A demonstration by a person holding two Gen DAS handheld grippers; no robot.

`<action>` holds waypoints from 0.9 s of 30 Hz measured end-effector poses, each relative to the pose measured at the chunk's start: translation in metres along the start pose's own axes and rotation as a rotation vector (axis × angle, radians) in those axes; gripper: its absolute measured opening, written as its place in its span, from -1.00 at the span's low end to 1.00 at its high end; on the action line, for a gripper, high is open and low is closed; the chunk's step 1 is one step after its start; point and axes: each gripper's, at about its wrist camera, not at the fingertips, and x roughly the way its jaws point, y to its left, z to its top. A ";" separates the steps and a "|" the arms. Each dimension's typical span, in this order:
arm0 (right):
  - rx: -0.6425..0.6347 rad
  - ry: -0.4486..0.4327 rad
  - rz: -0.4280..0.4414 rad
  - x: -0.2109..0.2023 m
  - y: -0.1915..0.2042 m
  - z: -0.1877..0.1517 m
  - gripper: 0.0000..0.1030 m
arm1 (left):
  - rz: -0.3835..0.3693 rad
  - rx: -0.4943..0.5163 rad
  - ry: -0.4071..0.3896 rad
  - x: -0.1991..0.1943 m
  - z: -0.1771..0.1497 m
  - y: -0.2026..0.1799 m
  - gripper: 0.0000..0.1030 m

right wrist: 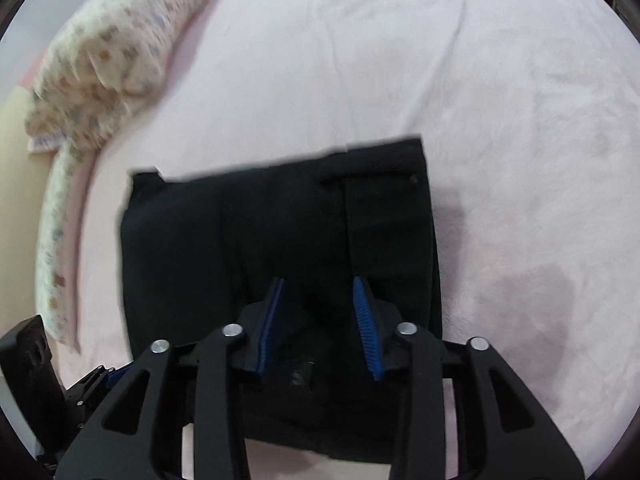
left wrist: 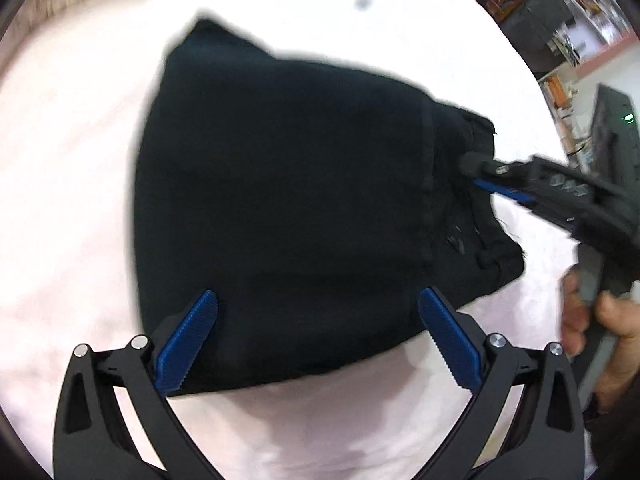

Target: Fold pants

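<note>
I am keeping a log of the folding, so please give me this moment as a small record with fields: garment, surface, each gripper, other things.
garment: black pants, folded into a compact block, lying flat
surface: pale pink bedsheet
left gripper: open, fingers over the near edge of the pants
right gripper: open, fingers over the pants; whether it touches the fabric cannot be told
other things: patterned pillow at the far left of the bed

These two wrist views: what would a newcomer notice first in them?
First, the black pants, folded into a compact block in the middle of the pale pink bedsheet. Next, the open left hand-held gripper over their near edge, and the right hand-held gripper over the waistband end. A patterned pillow lies far left.
</note>
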 end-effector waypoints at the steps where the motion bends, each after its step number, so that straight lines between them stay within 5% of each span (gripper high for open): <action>1: -0.008 -0.046 0.012 -0.010 0.002 0.003 -0.13 | 0.030 0.025 -0.025 -0.006 0.003 -0.003 0.97; 6: -0.022 -0.067 0.030 -0.010 0.007 0.023 -0.11 | 0.168 0.075 -0.029 0.002 0.030 0.000 0.97; 12: -0.062 -0.032 -0.018 0.011 0.019 0.034 -0.11 | 0.240 0.103 0.003 0.020 0.055 -0.001 0.97; 17: -0.061 0.003 -0.044 0.026 0.018 0.036 -0.11 | 0.238 0.117 0.002 0.023 0.061 -0.003 0.97; 27: 0.000 0.109 -0.040 0.059 0.003 0.053 -0.10 | 0.146 0.015 0.153 0.063 0.091 0.024 0.97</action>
